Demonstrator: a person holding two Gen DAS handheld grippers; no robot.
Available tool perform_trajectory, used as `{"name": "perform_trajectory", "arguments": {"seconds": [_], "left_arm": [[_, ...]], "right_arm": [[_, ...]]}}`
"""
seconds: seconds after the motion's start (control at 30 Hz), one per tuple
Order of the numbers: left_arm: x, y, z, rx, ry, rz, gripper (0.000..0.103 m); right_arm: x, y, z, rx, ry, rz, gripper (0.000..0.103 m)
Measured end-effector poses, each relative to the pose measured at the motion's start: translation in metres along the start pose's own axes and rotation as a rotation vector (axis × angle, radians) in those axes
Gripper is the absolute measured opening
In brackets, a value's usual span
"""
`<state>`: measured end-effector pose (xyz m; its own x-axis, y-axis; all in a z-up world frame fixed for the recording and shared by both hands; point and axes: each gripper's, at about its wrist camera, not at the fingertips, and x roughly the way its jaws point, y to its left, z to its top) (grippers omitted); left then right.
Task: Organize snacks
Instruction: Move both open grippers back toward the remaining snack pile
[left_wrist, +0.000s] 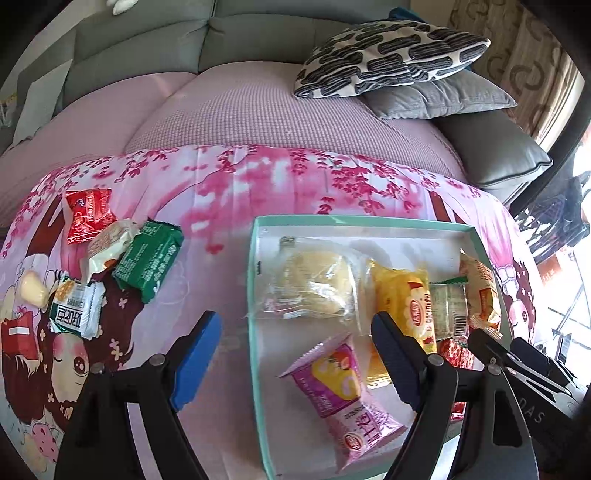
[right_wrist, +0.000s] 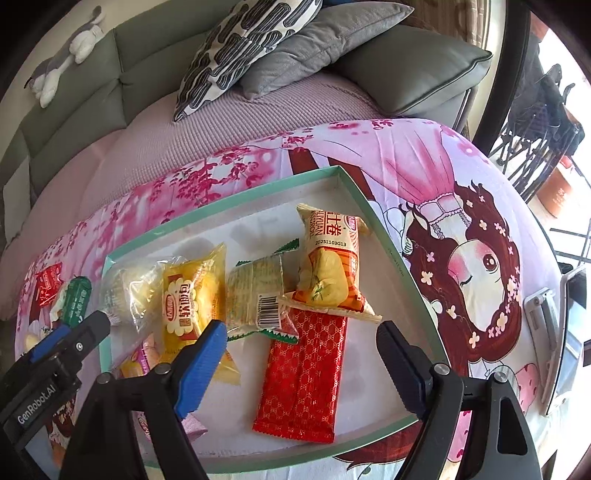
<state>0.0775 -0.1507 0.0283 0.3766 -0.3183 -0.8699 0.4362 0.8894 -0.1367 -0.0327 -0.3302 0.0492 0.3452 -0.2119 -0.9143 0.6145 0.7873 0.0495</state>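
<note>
Both wrist views look steeply down, close over the tray (left_wrist: 255, 280) (right_wrist: 373, 206). The left view sits further left. They share the tray and sofa (left_wrist: 147, 44) (right_wrist: 74, 122) in the upper frame.

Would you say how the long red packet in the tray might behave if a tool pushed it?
The long red packet lies flat on the tray, so it would probably slide, not roll. Its glossy foil looks slippery. The orange-and-cream packet overlaps its upper end and may drag along.

A pink cartoon-print cloth (left_wrist: 258, 184) covers the surface, bearing a mint-rimmed tray (left_wrist: 255, 280) of snacks and, well apart to its left, loose packets: red (left_wrist: 88, 218), green (left_wrist: 147, 254), white (left_wrist: 75, 310).
</note>
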Motion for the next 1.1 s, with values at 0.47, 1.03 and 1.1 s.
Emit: {"name": "perform_trajectory", "arguments": {"seconds": [0.47,1.03,1.1], "left_arm": [[0.005,0.031,-0.008,-0.038,-0.004,0.066,0.101],[-0.019,0.099,-0.007,-0.103,-0.066,0.114,0.101],[-0.024,0.113,-0.007,-0.115,-0.074,0.142,0.101]], "right_arm": [[0.002,0.012,-0.004,-0.040,-0.015,0.010,0.103],[-0.008,0.079,-0.016,-0.184,-0.046,0.123,0.103],[-0.010,0.091,-0.018,-0.205,-0.050,0.147,0.103]]}}
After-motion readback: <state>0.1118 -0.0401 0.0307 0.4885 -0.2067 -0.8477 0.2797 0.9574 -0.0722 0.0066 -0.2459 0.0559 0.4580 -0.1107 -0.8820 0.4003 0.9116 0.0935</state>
